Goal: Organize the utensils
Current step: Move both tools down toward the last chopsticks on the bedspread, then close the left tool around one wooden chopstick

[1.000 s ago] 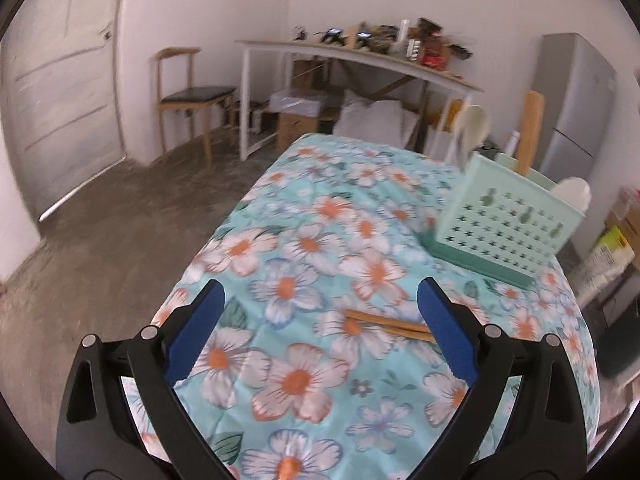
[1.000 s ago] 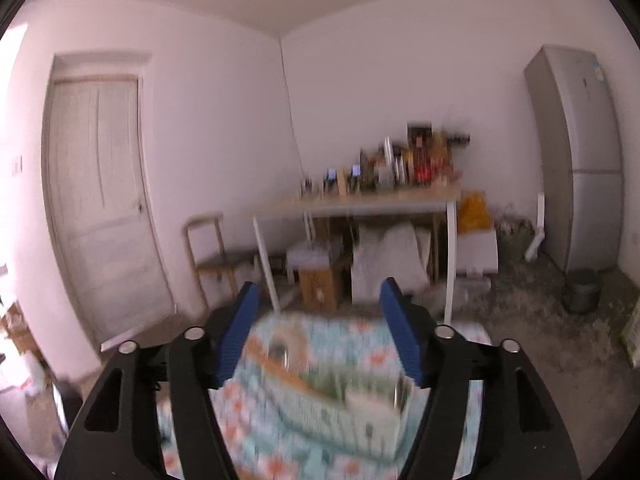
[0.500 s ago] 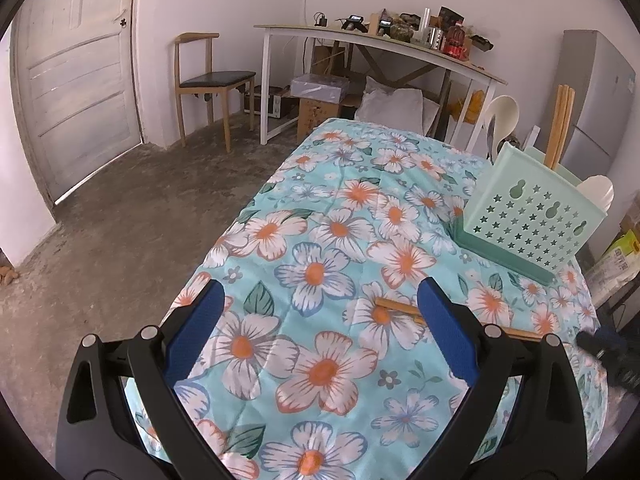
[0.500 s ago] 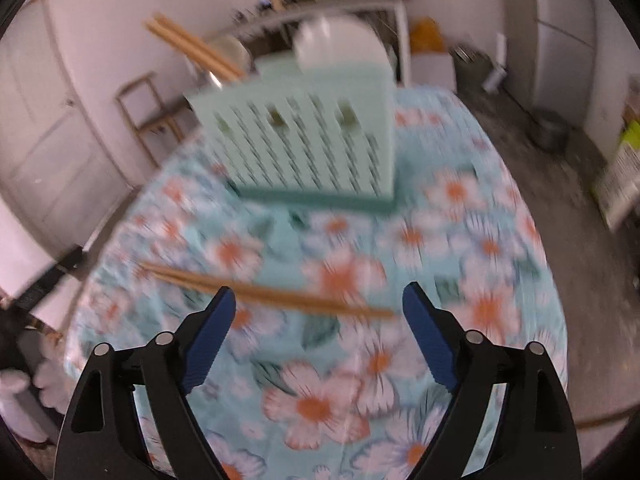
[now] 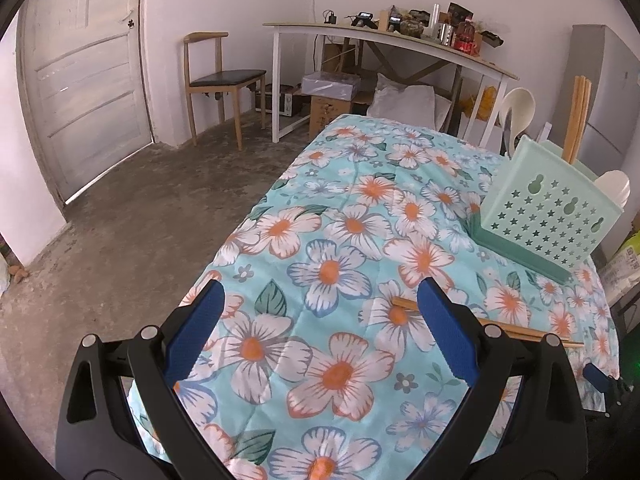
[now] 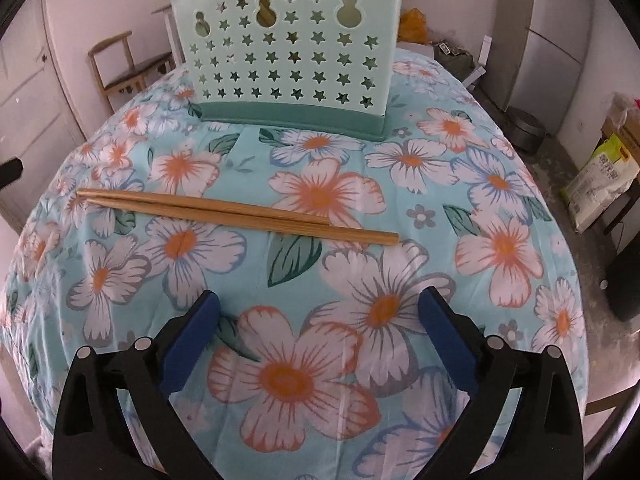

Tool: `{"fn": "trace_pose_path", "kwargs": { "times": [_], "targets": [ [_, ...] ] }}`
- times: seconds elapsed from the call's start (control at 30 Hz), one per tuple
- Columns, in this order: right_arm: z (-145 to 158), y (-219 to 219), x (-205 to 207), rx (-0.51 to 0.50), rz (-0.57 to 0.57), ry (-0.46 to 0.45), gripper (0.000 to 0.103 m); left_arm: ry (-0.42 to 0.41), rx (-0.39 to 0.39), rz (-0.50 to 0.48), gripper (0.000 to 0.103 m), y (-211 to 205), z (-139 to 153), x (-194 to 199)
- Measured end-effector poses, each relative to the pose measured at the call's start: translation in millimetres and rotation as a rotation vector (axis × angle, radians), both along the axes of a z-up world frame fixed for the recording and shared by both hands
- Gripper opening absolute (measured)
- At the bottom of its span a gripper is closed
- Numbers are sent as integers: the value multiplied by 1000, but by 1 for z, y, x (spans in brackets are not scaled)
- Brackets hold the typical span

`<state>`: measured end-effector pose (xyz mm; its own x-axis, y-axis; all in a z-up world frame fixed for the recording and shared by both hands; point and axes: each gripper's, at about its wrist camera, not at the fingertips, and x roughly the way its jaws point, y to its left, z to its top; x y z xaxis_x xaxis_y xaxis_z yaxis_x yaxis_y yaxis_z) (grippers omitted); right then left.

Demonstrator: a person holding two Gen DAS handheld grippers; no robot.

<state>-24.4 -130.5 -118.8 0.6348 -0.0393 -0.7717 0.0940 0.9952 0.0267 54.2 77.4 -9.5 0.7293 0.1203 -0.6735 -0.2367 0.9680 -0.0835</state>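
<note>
Two blue pads of the right gripper (image 6: 318,332) stand wide apart with nothing between them; its jaws have just been opening. It hangs over the floral tablecloth (image 6: 500,208), short of the work. Past it, toward eleven o'clock, the pair of wooden chopsticks (image 6: 236,214) lies loose and flat on the cloth, side by side, running from nine toward three. Farther on at twelve stands the green utensil holder (image 6: 286,64), well apart from the sticks.

The likely trouble: the sticks are thin and lie flat on soft fabric, so pads closing too high may catch only one, or pinch a fold of cloth with them. The two tips are staggered, so a grip near an end could leave one stick behind. A grab off the middle would let them droop or splay.

The left gripper (image 5: 318,336) is also spread and empty, away from the work. Its view shows what the right view crops off: a white ladle (image 5: 518,106) and upright chopsticks (image 5: 578,116) already in the holder. Only the right view shows the loose pair's full length.
</note>
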Motion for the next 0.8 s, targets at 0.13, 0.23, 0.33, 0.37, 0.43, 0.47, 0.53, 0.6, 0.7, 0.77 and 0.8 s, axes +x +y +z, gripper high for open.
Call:
{"fn": "trace_pose_path", "kwargs": {
  "times": [0.13, 0.23, 0.33, 0.37, 0.43, 0.47, 0.53, 0.6, 0.7, 0.77, 0.8],
  "targets": [
    [-1, 0, -5, 1, -3, -26, 97, 9, 5, 11, 93, 0, -4, 2],
    [-2, -4, -6, 10, -3, -32, 97, 17, 13, 14, 93, -1, -6, 4],
    [-1, -2, -4, 16, -5, -40, 97, 21, 25, 14, 93, -3, -8, 6],
    [-1, -2, -4, 16, -5, -43, 97, 23, 29, 14, 93, -4, -8, 6],
    [0, -2, -5, 15, -6, -50, 97, 27, 35, 13, 93, -6, -9, 7],
    [-1, -2, -5, 15, -7, -52, 97, 29, 38, 12, 93, -7, -10, 8],
    [-1, -2, -5, 15, -5, -55, 97, 32, 44, 5, 93, -10, -11, 9],
    [-1, -2, -5, 18, -4, -57, 97, 30, 43, -10, 93, -12, -11, 8],
    [-1, -2, -5, 17, -3, -56, 97, 15, 21, -47, 93, -15, -10, 6],
    [-1, -2, -5, 17, -4, -57, 97, -3, -21, -101, 93, -16, -10, 3],
    [-2, -2, -5, 18, -5, -58, 97, -13, -37, -129, 93, -17, -10, 2]
  ]
}}
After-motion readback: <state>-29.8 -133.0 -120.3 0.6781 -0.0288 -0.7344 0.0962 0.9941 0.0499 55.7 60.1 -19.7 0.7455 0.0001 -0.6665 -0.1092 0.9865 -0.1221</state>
